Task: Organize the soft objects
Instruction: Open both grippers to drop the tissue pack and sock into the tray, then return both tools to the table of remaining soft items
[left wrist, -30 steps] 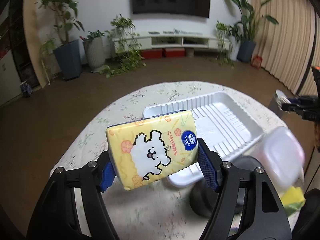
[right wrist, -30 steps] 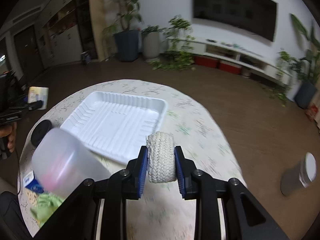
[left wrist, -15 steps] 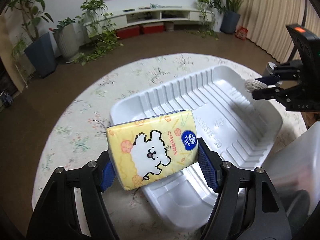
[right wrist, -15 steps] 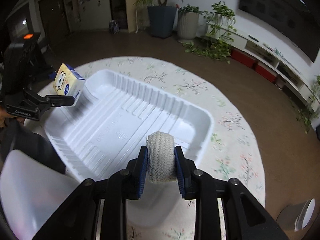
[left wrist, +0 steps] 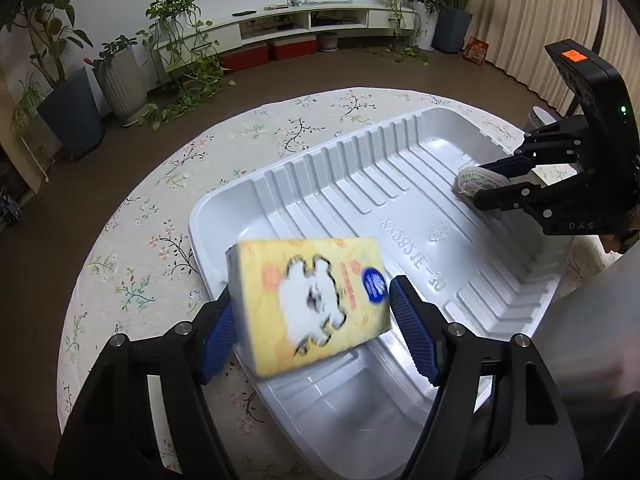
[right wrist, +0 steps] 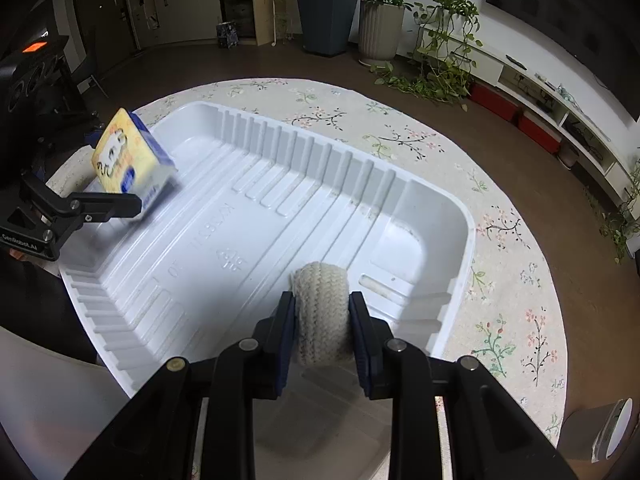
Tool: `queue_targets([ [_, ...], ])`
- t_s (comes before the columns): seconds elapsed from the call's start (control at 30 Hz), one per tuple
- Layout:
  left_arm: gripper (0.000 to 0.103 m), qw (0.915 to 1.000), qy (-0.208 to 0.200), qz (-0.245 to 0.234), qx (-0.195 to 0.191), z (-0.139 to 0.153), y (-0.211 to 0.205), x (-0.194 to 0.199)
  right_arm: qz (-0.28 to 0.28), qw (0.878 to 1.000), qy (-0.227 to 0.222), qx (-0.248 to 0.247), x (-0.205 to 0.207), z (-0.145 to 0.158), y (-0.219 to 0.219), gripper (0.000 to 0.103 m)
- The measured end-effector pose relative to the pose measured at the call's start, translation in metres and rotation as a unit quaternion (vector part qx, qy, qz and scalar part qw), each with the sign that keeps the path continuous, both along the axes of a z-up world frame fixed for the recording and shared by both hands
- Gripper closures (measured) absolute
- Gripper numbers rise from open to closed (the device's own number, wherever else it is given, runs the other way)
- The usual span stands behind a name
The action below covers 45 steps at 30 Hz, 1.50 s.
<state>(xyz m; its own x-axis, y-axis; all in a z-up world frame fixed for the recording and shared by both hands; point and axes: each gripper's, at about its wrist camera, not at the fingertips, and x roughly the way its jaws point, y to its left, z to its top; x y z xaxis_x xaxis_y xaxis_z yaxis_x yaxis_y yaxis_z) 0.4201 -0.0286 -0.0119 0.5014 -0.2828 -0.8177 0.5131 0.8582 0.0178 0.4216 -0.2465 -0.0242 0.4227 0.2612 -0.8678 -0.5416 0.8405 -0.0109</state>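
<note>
Left wrist view: left gripper point(left wrist: 310, 308) over near end of white plastic tray point(left wrist: 404, 208), jaws spread, yellow tissue pack point(left wrist: 310, 302) blurred and tilted between blue pads point(left wrist: 412, 336), gap visible on right side; touching left pad or not, cannot tell. Right gripper point(left wrist: 480, 188) at far right of tray, clamped on cream woven roll point(left wrist: 474, 182). Tray on round table with floral cloth point(left wrist: 168, 184).

Right wrist view: right gripper point(right wrist: 322, 316) jaws closed on woven roll point(right wrist: 322, 312), low over tray point(right wrist: 248, 216) interior. Tissue pack point(right wrist: 128, 158) tipped above tray's far left corner, beside left gripper point(right wrist: 120, 196).
</note>
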Motion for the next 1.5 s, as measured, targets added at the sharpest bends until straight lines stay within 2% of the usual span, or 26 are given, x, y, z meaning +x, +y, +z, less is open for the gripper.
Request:
queue_targets([
  [0.23,0.031,1.0,0.003,0.002,0.001,0.001,-0.001,0.002,-0.004,1.0,-0.002,-0.003,0.001,0.0,0.0,0.072],
  [0.4,0.025,1.0,-0.001,0.0,-0.004,0.004,-0.002,-0.001,-0.011,1.0,-0.012,0.005,-0.003,0.006,-0.003,0.049],
  [0.47,0.013,0.9999,-0.01,0.004,-0.008,0.008,0.001,-0.003,-0.015,1.0,-0.02,0.012,-0.006,0.011,-0.006,0.044],
  [0.63,0.006,0.9991,-0.026,0.018,-0.029,0.023,0.011,-0.005,-0.024,0.999,-0.039,0.021,-0.013,0.025,-0.015,0.044],
  [0.93,0.006,0.9941,-0.053,0.067,-0.066,0.051,0.044,-0.025,-0.072,0.994,-0.06,0.05,-0.032,0.048,-0.054,0.042],
  [1.1,0.006,0.9885,-0.072,0.091,-0.097,0.073,0.071,-0.068,-0.114,0.987,-0.079,0.078,-0.062,0.073,-0.091,0.035],
  [1.23,0.005,0.9866,-0.084,0.087,-0.11,0.084,0.078,-0.123,-0.137,0.98,-0.102,0.107,-0.102,0.093,-0.115,0.028],
  [1.4,0.005,0.9852,-0.09,0.077,-0.123,0.086,0.073,-0.195,-0.161,0.972,-0.117,0.123,-0.164,0.102,-0.135,0.028],
  [1.5,0.005,0.9827,-0.089,0.091,-0.135,0.081,0.068,-0.236,-0.174,0.968,-0.114,0.14,-0.201,0.102,-0.139,0.027],
])
